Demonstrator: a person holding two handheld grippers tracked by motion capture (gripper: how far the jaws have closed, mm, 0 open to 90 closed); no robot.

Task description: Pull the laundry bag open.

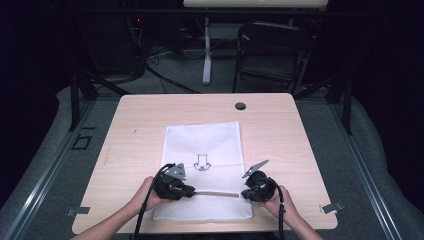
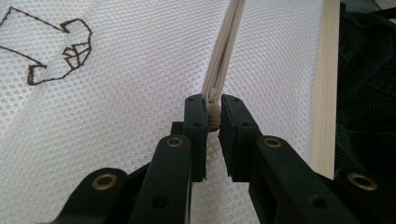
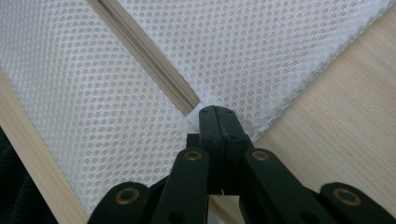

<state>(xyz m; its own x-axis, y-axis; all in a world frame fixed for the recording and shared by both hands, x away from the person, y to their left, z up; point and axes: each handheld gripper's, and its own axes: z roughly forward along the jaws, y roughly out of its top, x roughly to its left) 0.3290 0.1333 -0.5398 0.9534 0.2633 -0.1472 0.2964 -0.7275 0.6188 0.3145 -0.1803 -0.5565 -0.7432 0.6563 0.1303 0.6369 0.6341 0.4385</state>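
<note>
A white mesh bag [image 1: 202, 145] lies flat on the wooden table [image 1: 280, 135], with a beige zipper [image 1: 216, 193] running across its near end. My left gripper [image 1: 193, 192] is shut on the zipper pull [image 2: 214, 117], and the zipper tape [image 2: 227, 44] rises away from its jaws. My right gripper [image 1: 244, 193] is at the zipper's other end. Its jaws [image 3: 215, 112] are shut on the mesh bag's fabric [image 3: 205, 100], just past where the zipper [image 3: 149, 63] ends. A hand holds each gripper from the table's near edge.
A brown outline drawing [image 1: 202, 163] marks the bag's middle. A round cable hole [image 1: 240, 106] sits at the table's far side. Metal clips [image 1: 331, 207] lie at the near corners. A dark folding chair [image 1: 272, 50] stands behind the table.
</note>
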